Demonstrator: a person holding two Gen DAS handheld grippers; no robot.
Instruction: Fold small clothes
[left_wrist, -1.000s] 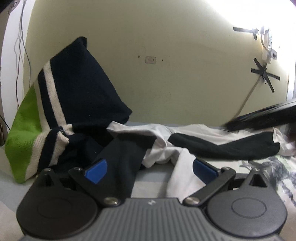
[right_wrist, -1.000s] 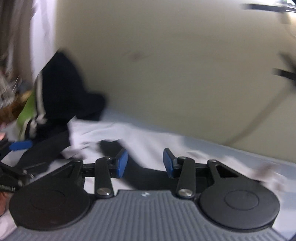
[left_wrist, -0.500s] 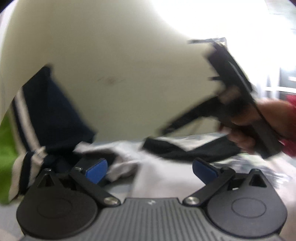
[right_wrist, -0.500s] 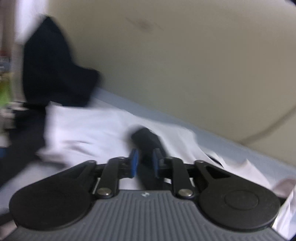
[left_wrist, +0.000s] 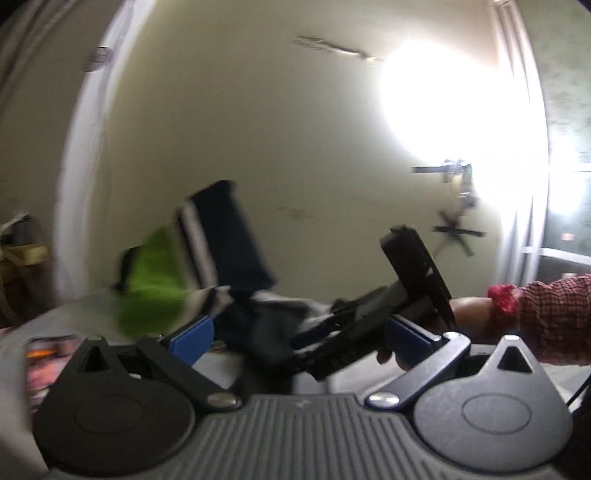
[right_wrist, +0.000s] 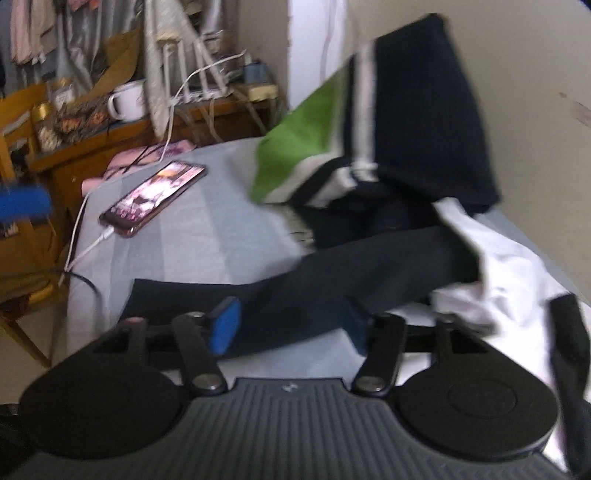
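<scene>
R tongs (right_wrist: 291, 328) agape over black garment (right_wrist: 332, 284) — L tongs (left_wrist: 299, 334) agape, empty.

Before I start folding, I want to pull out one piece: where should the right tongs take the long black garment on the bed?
Probably at the free near end of the long black garment, the flat corner lying alone on the bed sheet. Come in low from the near side with the open right tongs. The far end runs under the white garment and striped sweater.

Motion blur smears the green-and-navy sweater (left_wrist: 207, 258); glare whitens the wall's right side.
</scene>
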